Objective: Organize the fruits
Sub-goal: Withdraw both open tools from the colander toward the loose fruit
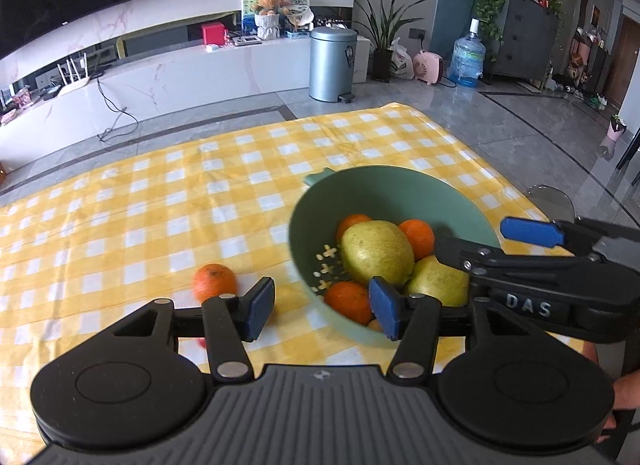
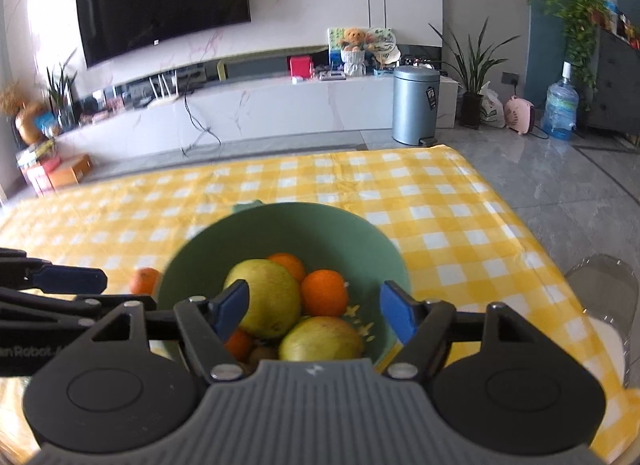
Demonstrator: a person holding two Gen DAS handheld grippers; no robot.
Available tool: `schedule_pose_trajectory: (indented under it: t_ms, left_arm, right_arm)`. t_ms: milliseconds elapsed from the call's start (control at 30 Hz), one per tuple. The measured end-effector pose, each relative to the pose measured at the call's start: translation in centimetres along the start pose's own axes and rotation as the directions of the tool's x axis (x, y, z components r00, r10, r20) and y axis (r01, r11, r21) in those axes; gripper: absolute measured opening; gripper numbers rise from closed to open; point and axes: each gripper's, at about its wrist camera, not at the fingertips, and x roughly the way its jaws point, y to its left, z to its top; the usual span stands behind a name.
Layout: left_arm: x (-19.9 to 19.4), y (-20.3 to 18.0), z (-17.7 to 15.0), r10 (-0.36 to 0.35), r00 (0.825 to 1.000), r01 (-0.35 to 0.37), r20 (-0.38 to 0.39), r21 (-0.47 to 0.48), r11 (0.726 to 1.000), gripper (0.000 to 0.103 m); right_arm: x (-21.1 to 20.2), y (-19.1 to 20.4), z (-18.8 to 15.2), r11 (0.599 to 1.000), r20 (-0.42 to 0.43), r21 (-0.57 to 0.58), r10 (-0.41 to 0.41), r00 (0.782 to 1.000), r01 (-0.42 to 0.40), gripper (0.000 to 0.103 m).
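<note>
Both tools, left [image 1: 322,311] and right [image 2: 314,311], are open and empty. The loose orange [image 1: 214,282] on the tabletop [image 1: 160,201] is probably firm and rolls; grip across its middle.

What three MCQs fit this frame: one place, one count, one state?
1. Where is the loose orange?
A. in the bowl
B. on the cloth, left of the bowl
C. held in tongs

2. How many pears lie in the bowl?
A. none
B. two
C. five

3. The right tongs are:
A. open, empty
B. shut on a pear
C. out of view

Key: 1 B, it sits on the checked cloth outside the rim. 2 B, one large pear and one nearer pear show. 3 A, blue pads stand apart over the bowl, gripping nothing.
</note>
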Motion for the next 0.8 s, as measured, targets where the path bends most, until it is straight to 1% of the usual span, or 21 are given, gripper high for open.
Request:
schedule_pose_trajectory:
  t_ms: [67, 167, 267, 400, 533, 600, 733, 800]
  left_arm:
    - [-0.5, 0.5, -0.2, 0.007, 1.0, -0.007, 0.008, 0.0, 1.0, 0.065]
    - [-1.3, 1.3, -0.7, 0.015, 1.0, -0.015, 0.022, 0.001, 1.0, 0.066]
    - [-1.7, 2.2, -1.3, 0.022, 0.999, -0.022, 0.035, 0.003, 1.0, 0.067]
    - [-2.0, 3.3, -2.1, 0.019, 0.999, -0.019, 0.047, -0.002, 1.0, 0.067]
    - [-2.2, 4.3, -3.2, 0.022, 0.998, -0.022, 0.06, 0.003, 1.0, 0.067]
    - [-2.2, 4.8, -3.5, 0.049, 0.997, -0.049, 0.062, 0.005, 0.999, 0.067]
    - [-2.0, 6.4, -4.1, 0.042, 0.997, -0.04, 0.06, -0.03, 0.999, 0.067]
    - [-1.7, 7.2, -4.2, 0.051, 0.997, -0.048, 0.055, -0.048, 0.998, 0.067]
  right_arm:
    - [-0.8, 0.8, -0.5, 1.0, 0.018, 0.011, 0.006, 1.0, -0.006, 0.075]
    - [-2.0, 2.0, -1.2, 1.0, 0.051, 0.01, 0.002, 0.999, -0.002, 0.075]
    - [-2.9, 3.1, -2.1, 1.0, 0.086, 0.006, 0.015, 0.996, -0.016, 0.075]
    - [-3.7, 4.7, -3.2, 1.0, 0.124, -0.028, 0.012, 0.992, -0.008, 0.075]
    - [-3.7, 6.4, -4.2, 0.997, 0.115, -0.078, 0.029, 0.993, -0.02, 0.075]
    - [-3.4, 7.3, -4.6, 0.995, 0.104, -0.1, 0.034, 0.994, -0.023, 0.075]
    - [-2.7, 8.6, -5.1, 0.991, 0.083, -0.132, 0.039, 0.996, -0.028, 0.075]
    - [-2.4, 9.2, -5.3, 0.988, 0.076, -0.153, 0.042, 0.996, -0.03, 0.075]
